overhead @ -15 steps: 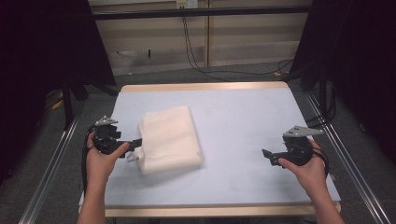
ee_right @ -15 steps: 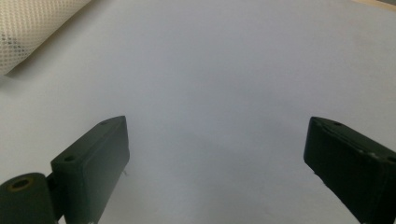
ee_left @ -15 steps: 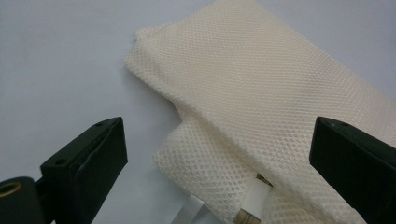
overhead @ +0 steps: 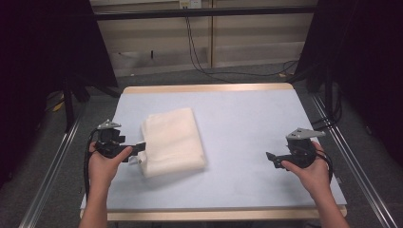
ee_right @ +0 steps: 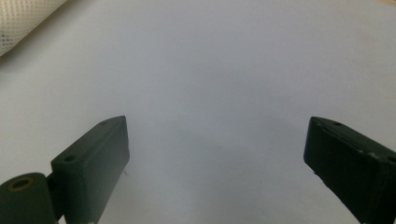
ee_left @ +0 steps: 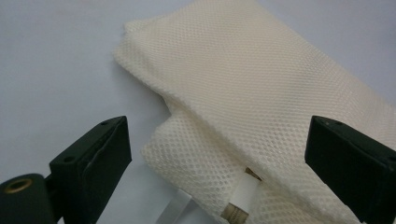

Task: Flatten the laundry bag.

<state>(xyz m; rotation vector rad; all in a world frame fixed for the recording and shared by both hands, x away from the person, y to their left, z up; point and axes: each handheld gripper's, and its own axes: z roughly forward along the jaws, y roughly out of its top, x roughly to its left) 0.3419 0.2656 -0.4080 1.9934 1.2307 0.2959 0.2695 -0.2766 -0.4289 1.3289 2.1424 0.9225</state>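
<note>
A folded cream mesh cloth [overhead: 172, 140] lies on the left half of the pale blue table top [overhead: 237, 123]. My left gripper [overhead: 139, 146] sits at the cloth's near left edge, open. In the left gripper view the cloth [ee_left: 261, 88] lies between and beyond the wide-apart jaws, with a white strap or label [ee_left: 245, 191] poking out of its folds; the pads do not press on it. My right gripper [overhead: 271, 157] is held over the bare right side of the table, open, pointing left toward the cloth. A corner of the cloth [ee_right: 23, 18] appears at the top left of the right gripper view.
The table has a light wooden rim [overhead: 209, 88] at its far edge and metal rails [overhead: 52, 166] along both sides. Cables [overhead: 199, 52] hang against the back wall. Dark curtains flank the table. Bare table surface spans the middle and right.
</note>
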